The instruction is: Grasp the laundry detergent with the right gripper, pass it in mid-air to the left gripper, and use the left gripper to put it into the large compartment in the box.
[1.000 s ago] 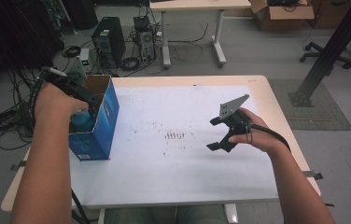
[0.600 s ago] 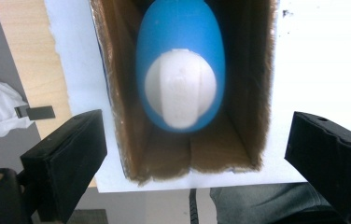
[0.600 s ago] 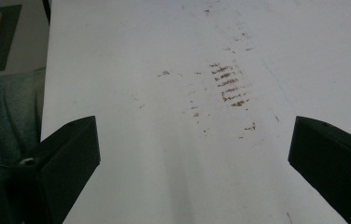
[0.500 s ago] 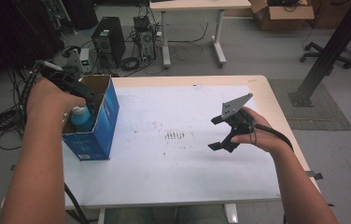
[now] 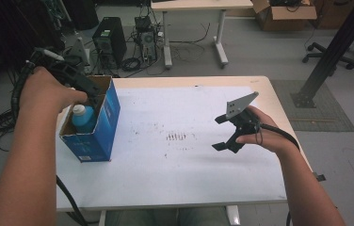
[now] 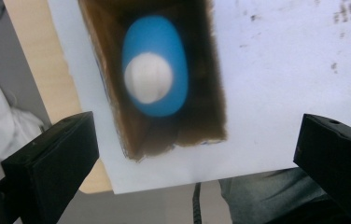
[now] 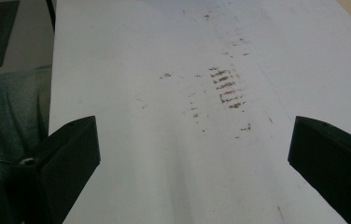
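Your left gripper (image 6: 197, 154) has lifted out of the blue box (image 5: 100, 136) at the table's left edge, jaws just opened, empty; the blue bottle (image 6: 155, 72) stands upright directly below it.

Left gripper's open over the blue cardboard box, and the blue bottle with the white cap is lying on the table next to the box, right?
Not quite. The blue bottle with the white cap stands inside the blue cardboard box, not beside it; the left gripper view looks straight down on it. The left gripper is indeed open above.
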{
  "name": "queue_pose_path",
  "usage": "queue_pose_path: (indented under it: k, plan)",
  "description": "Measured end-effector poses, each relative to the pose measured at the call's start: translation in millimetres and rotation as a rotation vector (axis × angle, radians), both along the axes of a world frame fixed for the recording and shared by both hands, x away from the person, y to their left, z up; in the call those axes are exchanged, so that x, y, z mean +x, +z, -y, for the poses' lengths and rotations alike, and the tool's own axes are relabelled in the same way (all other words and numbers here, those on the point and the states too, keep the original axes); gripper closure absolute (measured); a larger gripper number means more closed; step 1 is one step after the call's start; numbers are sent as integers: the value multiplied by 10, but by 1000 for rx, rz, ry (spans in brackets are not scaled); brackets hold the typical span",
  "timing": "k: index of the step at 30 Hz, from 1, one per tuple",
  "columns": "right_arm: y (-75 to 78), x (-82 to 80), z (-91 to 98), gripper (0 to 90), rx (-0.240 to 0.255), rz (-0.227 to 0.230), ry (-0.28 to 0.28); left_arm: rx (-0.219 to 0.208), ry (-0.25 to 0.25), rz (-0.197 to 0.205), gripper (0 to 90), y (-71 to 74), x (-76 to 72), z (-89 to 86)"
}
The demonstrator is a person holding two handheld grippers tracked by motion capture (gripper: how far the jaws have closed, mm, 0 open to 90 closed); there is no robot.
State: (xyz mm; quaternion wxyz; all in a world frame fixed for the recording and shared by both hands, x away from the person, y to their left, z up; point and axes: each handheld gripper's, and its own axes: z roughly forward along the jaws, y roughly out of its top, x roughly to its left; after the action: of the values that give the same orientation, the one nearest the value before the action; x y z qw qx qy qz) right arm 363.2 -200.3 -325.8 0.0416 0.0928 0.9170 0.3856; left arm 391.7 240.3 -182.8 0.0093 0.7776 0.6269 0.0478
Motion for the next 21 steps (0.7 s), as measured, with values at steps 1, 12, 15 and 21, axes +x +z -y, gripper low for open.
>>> queue_pose_path:
  k: [1,12,15,21]
  plan:
    - [15,-3,9,23,-1,2,-2,0,-12,6,3,34,-3,28]
    - [163,-13,101,24,-23,24,-10,3,-257,27,3,326,-8,424]
    - [211,-8,114,24,-38,31,-11,3,-336,36,3,363,-14,558]
    - [339,6,131,25,-84,42,-1,9,-481,29,2,383,-58,815]
